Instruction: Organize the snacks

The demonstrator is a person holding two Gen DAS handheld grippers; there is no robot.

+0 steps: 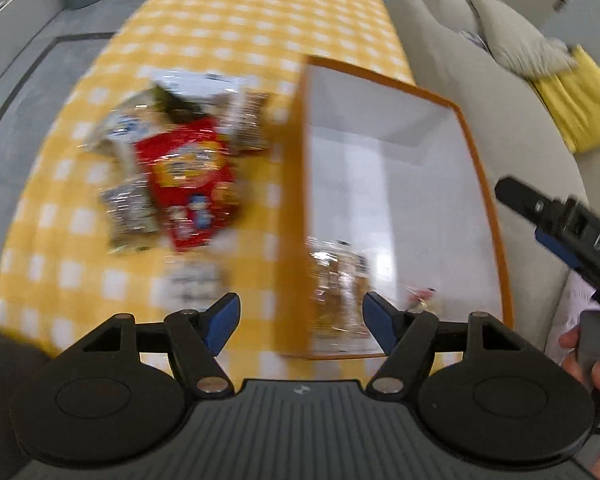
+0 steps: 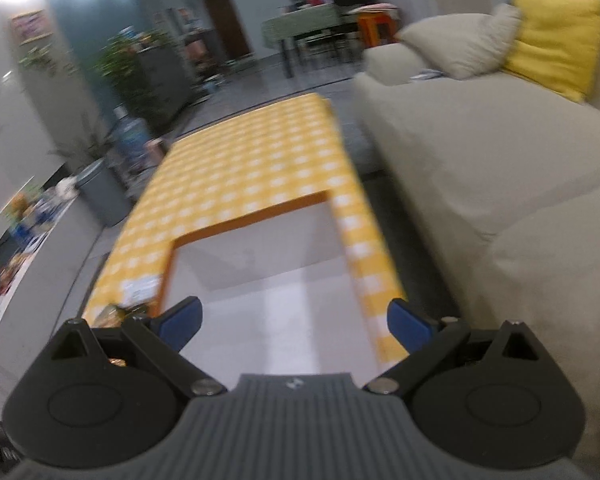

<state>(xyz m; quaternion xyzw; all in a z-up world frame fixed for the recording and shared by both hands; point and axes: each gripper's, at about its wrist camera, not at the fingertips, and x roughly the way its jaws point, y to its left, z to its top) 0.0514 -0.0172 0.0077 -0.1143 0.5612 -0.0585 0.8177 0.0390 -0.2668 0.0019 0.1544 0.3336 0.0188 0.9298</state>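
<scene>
A blurred pile of snack packets lies on the yellow checked tablecloth, with a red bag on top and clear-wrapped packets around it. To its right stands an orange-rimmed box with a white inside. At the box's near end lie a clear biscuit packet and a small red-wrapped sweet. My left gripper is open and empty above the box's near left wall. My right gripper is open and empty over the box, whose floor looks bare in this view.
A beige sofa with a yellow cushion runs along the table's right side. A grey bin and plants stand left of the table. A hand shows at the right edge of the left wrist view.
</scene>
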